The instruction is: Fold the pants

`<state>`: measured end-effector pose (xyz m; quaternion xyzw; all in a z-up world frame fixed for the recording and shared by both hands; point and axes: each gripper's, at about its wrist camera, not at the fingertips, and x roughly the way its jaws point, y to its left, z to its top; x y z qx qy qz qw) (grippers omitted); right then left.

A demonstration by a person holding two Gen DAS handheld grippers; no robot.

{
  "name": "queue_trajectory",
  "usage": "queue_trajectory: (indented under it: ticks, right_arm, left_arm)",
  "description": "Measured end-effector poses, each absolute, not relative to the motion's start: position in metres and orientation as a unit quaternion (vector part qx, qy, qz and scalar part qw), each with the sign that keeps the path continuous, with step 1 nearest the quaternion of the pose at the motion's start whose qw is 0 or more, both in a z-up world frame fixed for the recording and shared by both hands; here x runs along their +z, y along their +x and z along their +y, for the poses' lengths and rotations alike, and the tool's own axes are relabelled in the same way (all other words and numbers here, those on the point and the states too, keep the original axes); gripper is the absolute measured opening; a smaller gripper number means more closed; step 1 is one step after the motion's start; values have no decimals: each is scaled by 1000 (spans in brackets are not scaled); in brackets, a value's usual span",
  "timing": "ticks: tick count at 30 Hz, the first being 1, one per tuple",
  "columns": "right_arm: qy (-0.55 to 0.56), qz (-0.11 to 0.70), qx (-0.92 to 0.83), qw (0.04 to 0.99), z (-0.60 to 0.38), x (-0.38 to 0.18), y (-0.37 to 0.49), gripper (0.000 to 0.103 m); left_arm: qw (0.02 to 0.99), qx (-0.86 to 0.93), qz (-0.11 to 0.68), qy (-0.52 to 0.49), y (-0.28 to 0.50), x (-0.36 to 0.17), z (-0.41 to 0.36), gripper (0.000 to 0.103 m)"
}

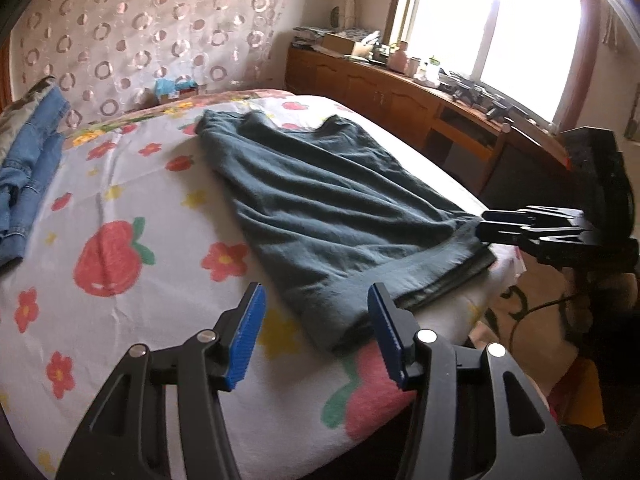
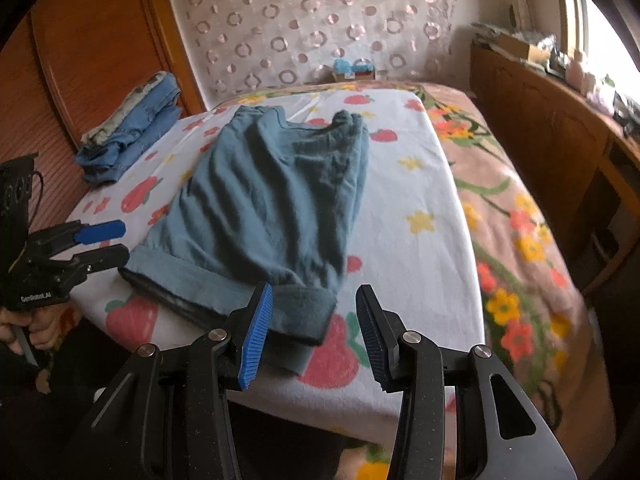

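Note:
Teal pants [image 1: 320,200] [image 2: 268,200] lie lengthwise on the flower-print bed sheet [image 1: 120,208] [image 2: 420,240], waist at the far end and rolled cuffs toward me at the near edge. In its own view my left gripper [image 1: 316,300] hovers open over the near left corner of the cuffs, its blue pads [image 1: 248,336] standing clear of the cloth. My right gripper [image 2: 314,300] is open too, with the right cuff corner [image 2: 304,312] lying between its jaws, unpinched. Each gripper shows in the other's view: the right gripper [image 1: 484,224] at the cuff's edge, the left gripper [image 2: 124,242] beside the left cuff.
A stack of folded blue jeans [image 1: 28,168] [image 2: 132,136] sits at the bed's far left. A wooden sideboard [image 1: 400,96] [image 2: 540,128] with clutter runs along the right under a bright window [image 1: 500,32]. A hand [image 2: 24,328] holds the left gripper's handle.

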<state>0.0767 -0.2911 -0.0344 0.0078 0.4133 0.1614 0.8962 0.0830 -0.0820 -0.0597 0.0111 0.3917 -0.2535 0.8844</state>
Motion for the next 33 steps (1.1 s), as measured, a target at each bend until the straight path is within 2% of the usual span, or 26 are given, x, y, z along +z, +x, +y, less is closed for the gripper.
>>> queue_trajectory:
  ticks: [7,9,11,12,14,16,20,26,33]
  right_arm:
    - [29,421,174,890,-298,-40,73,42]
    - [34,420,178,889,-299,-39,72,33]
    - [32,420,181,889,-298,-40,71,30]
    - [33,421,184,888,-298,-40,71,24]
    - [33,416,184,890,-297,-38,70,19]
    - [38,406,188,893,-298,-35,69,14]
    - [63,387,202,897,-299,-25,67,13]
    - [38,386,197,900,-287,-19,59,12]
    - [22,406,181,896,-284,-33,55,12]
  left_arm:
    - [871,-255,419,25,85,-73,-97,46]
    - [870,-256,421,25,84,-76,-98,45]
    - [870,-257,421,23,86,-79,-98,42]
    - [869,-260,421,18,87,-80,-97,39]
    - [870,-262,418,10,88,-79,-96,35]
    - [873,-264,411,4,88,-78,-95,18]
    - [875,-264,405,3,86,-75,-91,16]
    - [878,-262,399,9,79,-65,-85,16]
    - [870,-249,426,6,83,-76,-85,24]
